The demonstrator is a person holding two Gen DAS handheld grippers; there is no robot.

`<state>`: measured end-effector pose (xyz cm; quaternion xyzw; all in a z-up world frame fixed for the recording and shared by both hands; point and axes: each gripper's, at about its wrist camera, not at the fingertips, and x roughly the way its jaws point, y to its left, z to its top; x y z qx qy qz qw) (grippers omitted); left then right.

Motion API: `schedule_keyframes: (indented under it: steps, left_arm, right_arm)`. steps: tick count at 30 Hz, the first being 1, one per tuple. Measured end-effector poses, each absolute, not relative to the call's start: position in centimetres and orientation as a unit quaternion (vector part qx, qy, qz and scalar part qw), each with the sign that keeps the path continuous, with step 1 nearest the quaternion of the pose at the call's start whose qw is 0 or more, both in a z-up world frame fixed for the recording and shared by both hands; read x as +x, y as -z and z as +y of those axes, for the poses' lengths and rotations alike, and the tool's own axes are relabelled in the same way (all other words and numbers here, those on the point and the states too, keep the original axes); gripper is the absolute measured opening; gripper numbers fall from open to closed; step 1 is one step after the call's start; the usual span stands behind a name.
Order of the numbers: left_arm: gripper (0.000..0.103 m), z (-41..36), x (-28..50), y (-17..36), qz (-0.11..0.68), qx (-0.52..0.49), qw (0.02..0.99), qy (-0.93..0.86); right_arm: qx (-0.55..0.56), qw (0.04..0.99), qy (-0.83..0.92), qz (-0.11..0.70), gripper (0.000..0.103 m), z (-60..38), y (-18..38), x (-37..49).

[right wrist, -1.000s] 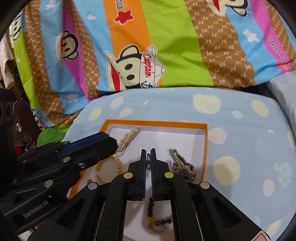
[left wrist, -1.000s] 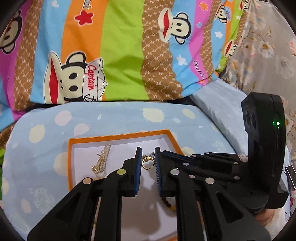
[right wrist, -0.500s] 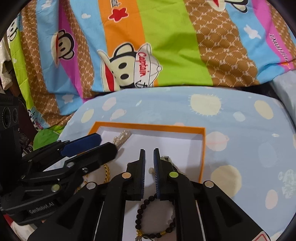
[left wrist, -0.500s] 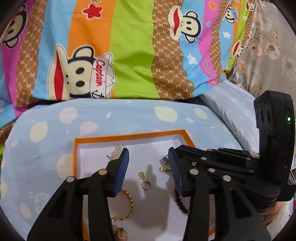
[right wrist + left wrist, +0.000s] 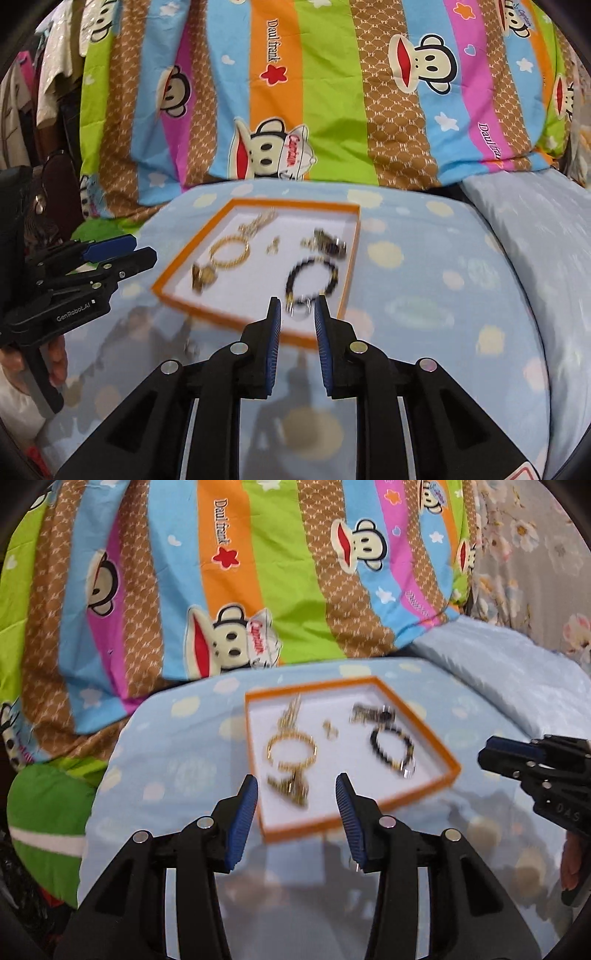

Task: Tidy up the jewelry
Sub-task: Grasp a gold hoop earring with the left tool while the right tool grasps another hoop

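An orange-rimmed white tray [image 5: 436, 781] [image 5: 192, 308] lies on the blue spotted bedding. In it are a gold bangle [image 5: 291, 747] [image 5: 229, 254], a small gold ring [image 5: 330, 730] [image 5: 273, 246], a black bead bracelet [image 5: 391, 744] [image 5: 314, 275], a pearl strand [image 5: 291, 709], a gold piece [image 5: 291, 786] [image 5: 202, 277] and a dark metal piece [image 5: 373, 713] [image 5: 327, 242]. My left gripper [image 5: 297, 794] is open and empty, above the tray's near edge. My right gripper [image 5: 297, 310] is open and empty, over the tray's near right corner; it also shows in the left wrist view [image 5: 517, 757].
A striped monkey-print quilt [image 5: 258, 572] [image 5: 332, 92] rises behind the tray. A pale blue pillow [image 5: 535, 229] lies to the right. A green item [image 5: 48, 823] sits at the left edge. The left gripper shows in the right wrist view [image 5: 110, 258].
Both grippers have pulled back and up from the tray. The left opened and left the gold ring in the tray; the right opened wider. The whole tray is now in view.
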<state>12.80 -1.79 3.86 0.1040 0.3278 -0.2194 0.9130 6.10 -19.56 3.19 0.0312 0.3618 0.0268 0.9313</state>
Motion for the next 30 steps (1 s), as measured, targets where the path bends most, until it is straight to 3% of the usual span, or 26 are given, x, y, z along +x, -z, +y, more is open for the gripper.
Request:
schedule_keyframes:
  steps: [7, 10, 20, 23, 26, 30]
  left_arm:
    - [0.042, -1.1, 9.6, -0.3, 0.35, 0.111, 0.906, 0.209]
    - [0.043, -1.1, 9.4, 0.5, 0.352, 0.117, 0.906, 0.203]
    - [0.045, -0.6, 10.2, 1.3, 0.377, 0.095, 0.897, 0.211]
    - [0.045, -0.7, 10.4, 1.5, 0.386, 0.089, 0.892, 0.219]
    - [0.046, -0.9, 10.5, 1.7, 0.394, 0.084, 0.887, 0.224]
    - [0.051, -1.6, 10.9, 2.1, 0.409, 0.077, 0.877, 0.239]
  right_arm:
    - [0.017, 0.918, -0.058, 0.392, 0.022, -15.7, 0.1, 5.0]
    - [-0.007, 0.918, -0.057, 0.392, 0.035, -14.3, 0.8, 5.6]
    - [-0.012, 0.897, -0.065, 0.436, 0.035, -13.1, 2.8, 8.5]
    - [-0.012, 0.896, -0.063, 0.439, 0.032, -13.1, 3.0, 8.7]
    - [-0.012, 0.897, -0.055, 0.439, 0.018, -13.3, 3.0, 8.9]
    - [0.011, 0.899, -0.052, 0.434, 0.018, -14.2, 2.8, 8.6]
